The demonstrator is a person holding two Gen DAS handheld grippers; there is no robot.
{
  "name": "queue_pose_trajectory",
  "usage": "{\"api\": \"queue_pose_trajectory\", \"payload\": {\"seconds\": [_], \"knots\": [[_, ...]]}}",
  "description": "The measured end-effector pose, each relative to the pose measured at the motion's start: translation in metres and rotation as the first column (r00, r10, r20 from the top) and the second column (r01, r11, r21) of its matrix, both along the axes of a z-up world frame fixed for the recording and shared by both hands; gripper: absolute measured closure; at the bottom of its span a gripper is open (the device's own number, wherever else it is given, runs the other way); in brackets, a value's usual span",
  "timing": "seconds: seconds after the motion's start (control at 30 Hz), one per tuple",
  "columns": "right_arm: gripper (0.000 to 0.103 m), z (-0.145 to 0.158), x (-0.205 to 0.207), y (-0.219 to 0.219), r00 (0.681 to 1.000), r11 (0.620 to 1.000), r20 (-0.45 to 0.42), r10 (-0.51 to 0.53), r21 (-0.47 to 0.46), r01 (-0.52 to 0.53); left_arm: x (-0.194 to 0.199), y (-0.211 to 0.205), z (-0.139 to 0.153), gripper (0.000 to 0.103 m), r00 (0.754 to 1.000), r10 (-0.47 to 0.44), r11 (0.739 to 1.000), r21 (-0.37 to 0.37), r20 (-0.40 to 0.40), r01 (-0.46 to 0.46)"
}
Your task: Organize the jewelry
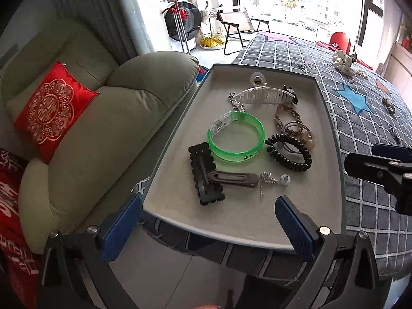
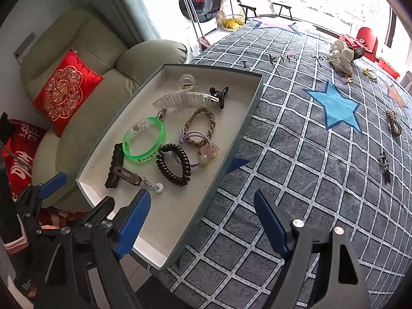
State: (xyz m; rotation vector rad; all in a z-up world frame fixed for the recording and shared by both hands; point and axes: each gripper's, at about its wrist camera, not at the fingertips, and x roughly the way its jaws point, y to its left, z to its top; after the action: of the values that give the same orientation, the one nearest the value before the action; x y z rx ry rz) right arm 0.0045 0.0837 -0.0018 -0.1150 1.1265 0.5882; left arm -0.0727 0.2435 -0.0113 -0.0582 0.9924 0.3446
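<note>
A grey tray (image 1: 332, 154) lies on the checked tablecloth. It holds a green bangle (image 1: 237, 136), a black coil hair tie (image 1: 288, 154), a clear claw clip (image 1: 260, 94), a black hair clip (image 1: 206, 175), a brown clip (image 1: 231, 179) and a pearl chain (image 1: 273, 180). My left gripper (image 1: 208, 221) hangs open and empty over the tray's near edge. My right gripper (image 2: 203, 221) is open and empty too, straddling the tray's right wall (image 2: 239, 139) near its front corner. The bangle (image 2: 144, 139) and coil tie (image 2: 172, 164) lie just beyond it.
Loose pieces lie on the cloth to the right: a cream scrunchie (image 2: 340, 56), a brown beaded band (image 2: 394, 123), a dark pendant (image 2: 385, 167) and a gold piece (image 2: 369, 73). A beige sofa (image 1: 103, 128) with a red cushion (image 1: 51, 110) stands left of the table.
</note>
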Motion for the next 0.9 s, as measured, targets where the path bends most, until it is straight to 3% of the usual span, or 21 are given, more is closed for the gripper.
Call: {"api": "queue_pose_trajectory", "payload": {"seconds": [0.2,0.23,0.27,0.57,0.9], "knots": [[0.016,0.002,-0.01,-0.003,1.0,1.0,-0.002,0.003,0.011,-0.003,-0.014,-0.001,0.006,0.0,1.0,0.014,1.0,-0.012,0.003,-0.014],[0.003,0.003,-0.011,-0.003,1.0,1.0,0.001,0.004,0.013,-0.004,-0.016,-0.002,0.007,0.0,1.0,0.017,1.0,-0.011,0.003,-0.017],[0.0,0.004,-0.014,-0.004,1.0,1.0,0.011,0.005,0.02,-0.005,-0.018,-0.003,0.008,0.0,1.0,0.02,1.0,-0.011,0.004,-0.02],[0.0,0.013,-0.038,-0.016,0.999,1.0,0.041,-0.004,0.019,0.003,-0.045,-0.007,0.013,0.0,0.999,0.047,0.996,-0.072,0.012,-0.046],[0.0,0.006,-0.08,-0.05,0.996,0.997,0.05,-0.075,0.022,0.074,-0.09,-0.024,0.012,0.0,0.999,0.043,0.998,-0.046,0.034,-0.042]]}}
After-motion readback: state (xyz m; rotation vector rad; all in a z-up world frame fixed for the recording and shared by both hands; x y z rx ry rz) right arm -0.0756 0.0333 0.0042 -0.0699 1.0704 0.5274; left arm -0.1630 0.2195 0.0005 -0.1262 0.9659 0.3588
